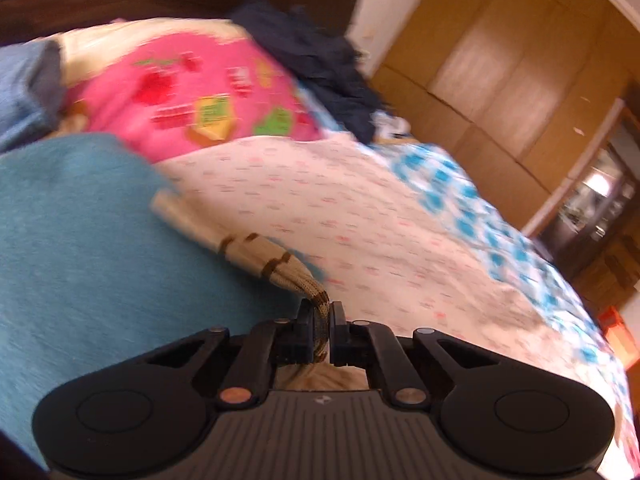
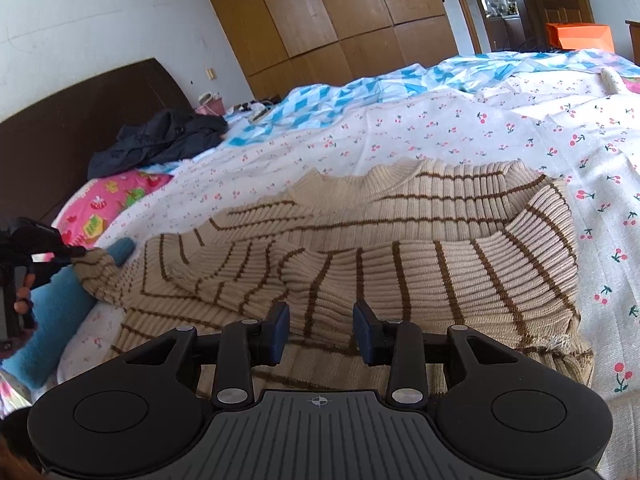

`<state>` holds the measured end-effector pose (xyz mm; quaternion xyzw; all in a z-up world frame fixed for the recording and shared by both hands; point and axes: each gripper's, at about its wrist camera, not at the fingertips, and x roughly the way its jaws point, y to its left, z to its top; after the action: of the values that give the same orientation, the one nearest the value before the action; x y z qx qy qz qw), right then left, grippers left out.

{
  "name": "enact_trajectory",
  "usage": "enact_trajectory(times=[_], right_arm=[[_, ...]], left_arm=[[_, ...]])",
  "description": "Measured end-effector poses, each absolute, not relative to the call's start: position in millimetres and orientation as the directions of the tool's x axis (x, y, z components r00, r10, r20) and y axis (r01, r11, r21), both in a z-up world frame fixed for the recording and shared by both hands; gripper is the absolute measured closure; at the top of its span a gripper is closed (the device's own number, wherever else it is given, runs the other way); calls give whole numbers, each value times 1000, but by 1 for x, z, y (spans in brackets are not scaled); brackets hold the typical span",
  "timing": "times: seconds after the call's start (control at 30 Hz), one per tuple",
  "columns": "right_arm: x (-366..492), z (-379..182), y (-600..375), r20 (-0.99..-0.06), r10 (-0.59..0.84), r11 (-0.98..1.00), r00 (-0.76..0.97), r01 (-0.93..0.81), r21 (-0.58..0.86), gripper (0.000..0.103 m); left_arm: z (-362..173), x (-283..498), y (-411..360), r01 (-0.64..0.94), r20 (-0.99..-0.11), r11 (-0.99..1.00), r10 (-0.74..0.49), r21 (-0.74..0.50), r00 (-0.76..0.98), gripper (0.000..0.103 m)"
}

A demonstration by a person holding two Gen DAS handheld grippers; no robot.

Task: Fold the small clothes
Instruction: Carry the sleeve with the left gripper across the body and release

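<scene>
A beige ribbed sweater (image 2: 400, 248) with brown stripes lies spread on the cherry-print bed cover (image 2: 500, 120), its right sleeve folded across the body. My left gripper (image 1: 322, 320) is shut on the cuff of the left sleeve (image 1: 256, 252) and holds it stretched out over a teal cloth (image 1: 80, 240). The left gripper also shows at the left edge of the right wrist view (image 2: 68, 254), gripping that sleeve (image 2: 100, 276). My right gripper (image 2: 322, 330) is open and empty, just above the sweater's lower hem.
A pink patterned pillow (image 1: 192, 92) and a dark garment (image 1: 320, 56) lie near the dark headboard (image 2: 80, 120). A blue checked sheet (image 2: 360, 84) covers the far side of the bed. Wooden wardrobes (image 2: 340, 12) stand behind. An orange box (image 2: 580, 36) is at the far right.
</scene>
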<state>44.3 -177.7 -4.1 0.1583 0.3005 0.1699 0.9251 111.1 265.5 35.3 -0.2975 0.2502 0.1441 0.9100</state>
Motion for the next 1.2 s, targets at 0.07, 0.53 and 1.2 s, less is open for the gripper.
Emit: enact_trajectory(times=[0.07, 0.53, 1.2], right_arm=[[43, 1, -185, -481, 400, 889, 780, -204, 409, 67], [50, 6, -266, -458, 300, 818, 837, 22, 575, 67], [102, -19, -246, -591, 349, 766, 727, 142, 627, 62]], left_arm=[[53, 114, 228, -289, -508, 848, 28, -444, 861, 91], [49, 91, -36, 428, -640, 900, -375, -78, 671, 71], [13, 80, 70, 119, -570, 968, -227, -220, 790, 62]])
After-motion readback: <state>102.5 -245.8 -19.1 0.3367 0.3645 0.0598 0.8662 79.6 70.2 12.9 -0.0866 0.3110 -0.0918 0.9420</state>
